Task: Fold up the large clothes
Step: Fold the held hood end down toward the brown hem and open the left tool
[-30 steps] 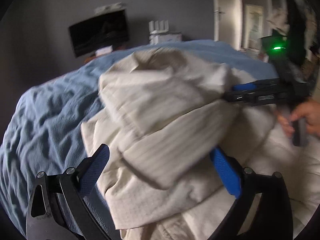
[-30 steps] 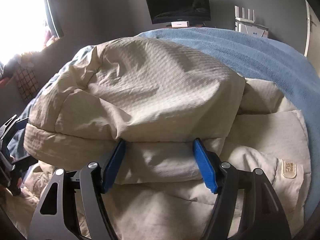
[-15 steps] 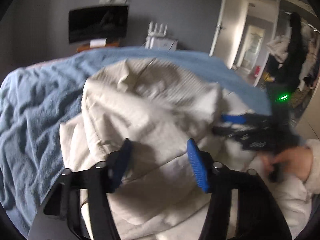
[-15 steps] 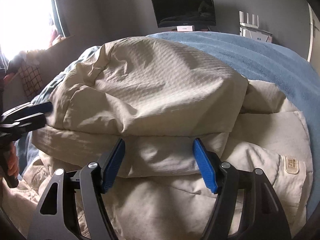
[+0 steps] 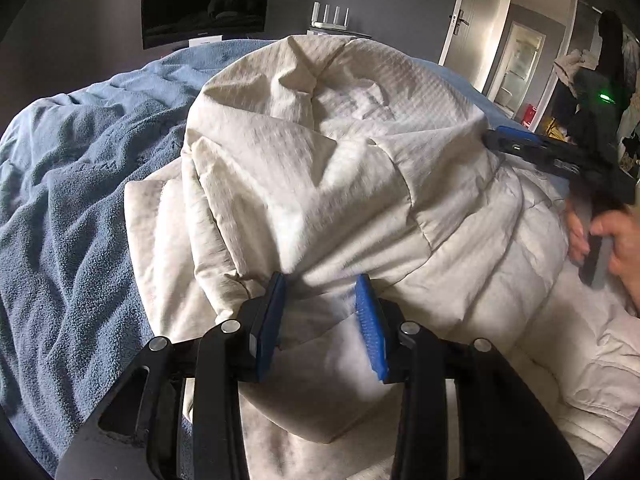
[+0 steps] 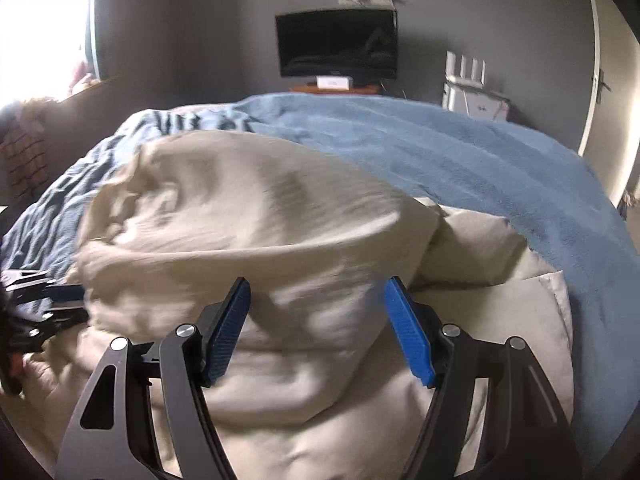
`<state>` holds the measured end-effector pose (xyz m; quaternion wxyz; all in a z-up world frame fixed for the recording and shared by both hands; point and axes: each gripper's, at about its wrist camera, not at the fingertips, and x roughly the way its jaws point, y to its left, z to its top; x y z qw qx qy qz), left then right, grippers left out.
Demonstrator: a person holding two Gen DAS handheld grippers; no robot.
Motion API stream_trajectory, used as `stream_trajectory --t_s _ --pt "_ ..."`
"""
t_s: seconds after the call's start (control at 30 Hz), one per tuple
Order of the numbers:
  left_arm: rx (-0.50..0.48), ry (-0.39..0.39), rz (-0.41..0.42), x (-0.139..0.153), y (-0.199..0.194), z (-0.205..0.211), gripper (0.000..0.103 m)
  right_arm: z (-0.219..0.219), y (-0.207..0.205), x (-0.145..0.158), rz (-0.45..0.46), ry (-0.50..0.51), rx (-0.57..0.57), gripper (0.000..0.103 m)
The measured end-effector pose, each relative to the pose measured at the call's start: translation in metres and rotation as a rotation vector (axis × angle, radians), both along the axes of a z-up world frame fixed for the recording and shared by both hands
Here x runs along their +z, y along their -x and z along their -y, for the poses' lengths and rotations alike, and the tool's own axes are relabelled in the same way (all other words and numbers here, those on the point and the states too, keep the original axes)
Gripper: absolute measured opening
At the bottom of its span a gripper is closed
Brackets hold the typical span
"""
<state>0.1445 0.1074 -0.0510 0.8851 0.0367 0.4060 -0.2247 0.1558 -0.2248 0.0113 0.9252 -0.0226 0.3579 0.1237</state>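
Note:
A large cream quilted garment (image 5: 320, 160) lies bunched on the bed, folded over itself. My left gripper (image 5: 322, 304) is at its near edge. Its jaws are closing, and a thick fold of the cloth is pinched between the blue pads (image 5: 276, 304). In the right wrist view the garment (image 6: 248, 208) is blurred, and my right gripper (image 6: 316, 312) is shut on a bulky fold at its other side. From the left wrist view, the right gripper (image 5: 496, 138) reaches into the cloth's right edge, held by a hand (image 5: 616, 240). The left gripper (image 6: 76, 300) shows at the far left.
A blue fleece blanket (image 5: 72, 200) covers the bed (image 6: 440, 152) under and beyond the garment. On the grey far wall hangs a dark TV (image 6: 338, 44), with a white device (image 6: 466, 80) to its right. A door (image 5: 460, 20) stands at the right, a bright window (image 6: 40, 20) at the left.
My left gripper's jaws narrowed from wide apart to pinching a fold, and it sank toward the cloth. The right gripper tipped up slightly, and the garment's top shifted and now blurs.

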Motion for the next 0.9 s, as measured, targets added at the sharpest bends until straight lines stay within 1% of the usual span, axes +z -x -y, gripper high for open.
stream_trajectory --t_s 0.07,0.17,0.27,0.33,0.43,0.5,0.53,0.6,0.63,0.67,0.77,0.9 --pt "0.000 0.004 -0.003 0.000 0.000 0.000 0.037 0.007 -0.013 -0.012 -0.055 0.003 -0.022 0.066" --pt "0.003 0.015 -0.012 -0.004 -0.004 -0.001 0.037 0.018 -0.027 -0.039 -0.147 -0.059 -0.030 0.066" --pt "0.003 0.012 -0.016 -0.007 -0.005 0.002 0.037 0.024 -0.035 -0.053 -0.179 -0.081 -0.033 0.066" --pt "0.000 -0.006 -0.009 -0.007 -0.004 0.004 0.037 0.025 -0.035 -0.055 -0.180 -0.082 -0.036 0.066" --pt "-0.002 0.000 -0.011 -0.007 -0.005 0.004 0.037 0.027 -0.032 -0.055 -0.169 -0.083 -0.037 0.067" --pt "-0.001 -0.005 -0.010 -0.007 -0.004 0.005 0.037 0.028 -0.019 -0.050 -0.148 -0.081 -0.051 0.068" --pt "-0.001 -0.009 -0.007 -0.007 -0.003 0.006 0.037 0.027 -0.013 -0.045 -0.124 -0.073 -0.064 0.068" --pt "-0.001 -0.010 -0.005 -0.007 -0.004 0.005 0.037 0.024 0.013 -0.028 -0.022 -0.050 -0.065 0.068" --pt "0.000 -0.009 -0.005 -0.007 -0.003 0.005 0.037 0.021 0.025 -0.023 0.007 -0.044 -0.042 0.068" --pt "0.000 -0.009 -0.005 -0.006 -0.002 0.006 0.037 0.019 0.031 -0.020 0.014 -0.041 -0.021 0.068" --pt "0.001 -0.016 -0.003 -0.006 -0.002 0.007 0.037 0.013 0.044 -0.022 -0.030 -0.038 0.037 0.068" --pt "0.002 -0.028 0.005 -0.006 0.000 0.009 0.037 0.012 0.045 -0.037 -0.110 -0.028 0.047 0.068"
